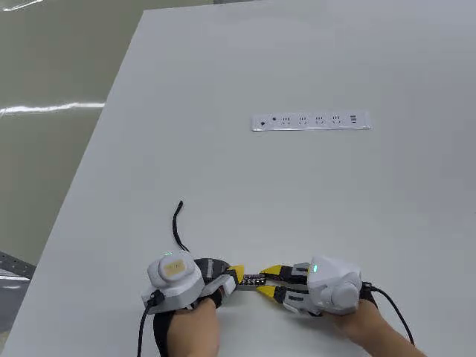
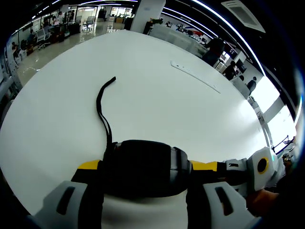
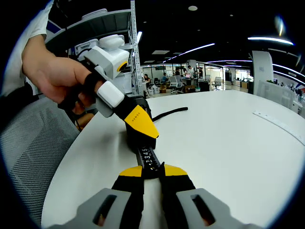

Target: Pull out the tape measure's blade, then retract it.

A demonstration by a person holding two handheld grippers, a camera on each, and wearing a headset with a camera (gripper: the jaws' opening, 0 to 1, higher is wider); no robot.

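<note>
The left hand-held gripper [image 1: 223, 278] is clamped across the black tape measure [image 2: 140, 167], its yellow-padded jaws pressing on either side of the case, which sits low over the bench [image 1: 297, 193]. Straight ahead of those jaws, very near, the right hand-held gripper [image 3: 151, 171] has its jaws pinched together on the end of the blade [image 3: 148, 158]. A short printed stretch of blade runs between the two sets of jaws, so I judge the pull-out as barely begun.

The main risk is the thin blade slipping out of the right jaws as the hands move apart. The spring would then whip it back into the case and the step would have to be redone. A pull that drifts off the line of the case mouth could twist or kink the blade, or turn the smooth case inside the left jaws. The wrist strap [image 2: 101, 102] trails away beyond the left jaws and looks clear of the blade. On the way back, opening the right jaws all at once would let the blade snap home hard, so easing it in is safer.
</note>
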